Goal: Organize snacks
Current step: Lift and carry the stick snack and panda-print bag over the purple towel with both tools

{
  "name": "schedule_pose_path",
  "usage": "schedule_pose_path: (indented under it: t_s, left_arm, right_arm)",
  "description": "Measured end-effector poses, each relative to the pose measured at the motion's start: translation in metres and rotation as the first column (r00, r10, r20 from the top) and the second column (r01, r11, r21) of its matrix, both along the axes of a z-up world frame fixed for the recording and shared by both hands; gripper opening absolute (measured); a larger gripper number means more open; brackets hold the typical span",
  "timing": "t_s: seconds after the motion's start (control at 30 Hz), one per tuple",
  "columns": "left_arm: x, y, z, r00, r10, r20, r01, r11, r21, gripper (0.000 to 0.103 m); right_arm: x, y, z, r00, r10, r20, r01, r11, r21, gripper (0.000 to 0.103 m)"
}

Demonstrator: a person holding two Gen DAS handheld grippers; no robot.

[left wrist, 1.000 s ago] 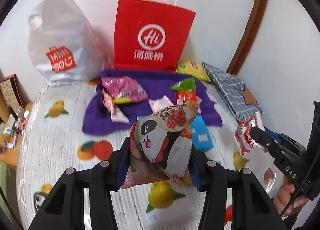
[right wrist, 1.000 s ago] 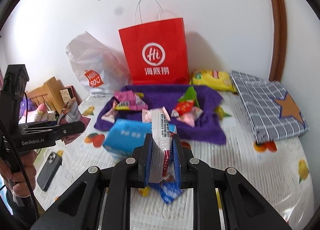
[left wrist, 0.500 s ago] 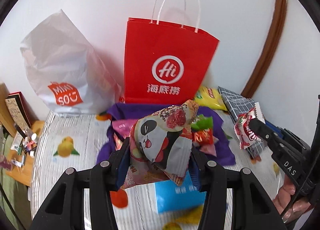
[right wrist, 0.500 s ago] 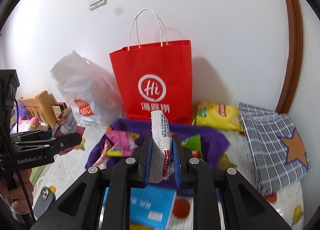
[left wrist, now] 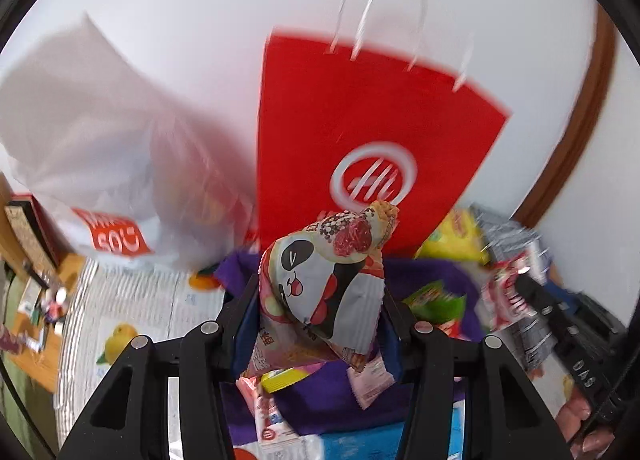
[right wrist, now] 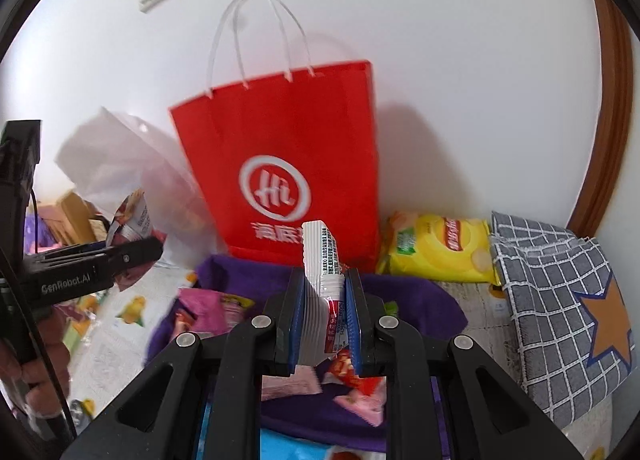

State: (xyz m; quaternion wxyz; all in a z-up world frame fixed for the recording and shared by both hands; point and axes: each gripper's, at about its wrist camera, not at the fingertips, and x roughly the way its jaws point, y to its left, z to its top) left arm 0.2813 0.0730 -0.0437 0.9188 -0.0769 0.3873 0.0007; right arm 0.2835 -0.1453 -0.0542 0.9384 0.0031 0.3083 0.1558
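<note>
My left gripper [left wrist: 318, 312] is shut on a puffy panda-print snack bag [left wrist: 324, 284], held up in front of the red paper bag [left wrist: 360, 147]. My right gripper [right wrist: 325, 320] is shut on a flat white and red snack packet [right wrist: 324, 284] that stands upright between the pads, also facing the red paper bag [right wrist: 288, 163]. Each gripper shows in the other's view: the right gripper [left wrist: 520, 292] at the right edge, the left gripper [right wrist: 132, 248] at the left. Several loose snack packets lie on a purple cloth [right wrist: 416, 300] below both grippers.
A white plastic bag [left wrist: 100, 163] stands left of the red bag against the wall. A yellow chip bag [right wrist: 440, 248] and a grey checked cloth with a star [right wrist: 560, 300] lie to the right. A blue pack [left wrist: 360, 444] lies nearest. A fruit-print cover [left wrist: 132, 320] spans the surface.
Both grippers have moved forward toward the red paper bag, which now looms larger. Each still holds its snack. The purple cloth and blue pack have slid down toward the frames' lower edges.
</note>
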Motion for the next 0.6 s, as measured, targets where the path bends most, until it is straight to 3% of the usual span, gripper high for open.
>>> schedule_pose_path:
  t_s: [0.13, 0.33, 0.6]
  left_arm:
    - [0.004, 0.014, -0.011, 1.0, 0.024, -0.019, -0.025, 0.999, -0.034, 0.048]
    - [0.006, 0.03, -0.018, 0.997, 0.067, -0.037, -0.069, 0.996, -0.053, 0.048]
    - [0.008, 0.038, -0.021, 0.995, 0.085, -0.051, -0.088, 0.994, -0.065, 0.048]
  right_arm:
    - [0.013, -0.006, -0.014, 0.999, -0.017, -0.043, 0.016, 1.0, -0.021, 0.019]
    - [0.033, -0.003, -0.039, 0.989, 0.043, -0.142, -0.041, 0.999, 0.014, 0.019]
    - [0.044, 0.006, -0.066, 0.978, 0.003, -0.208, -0.019, 0.997, -0.073, 0.019]
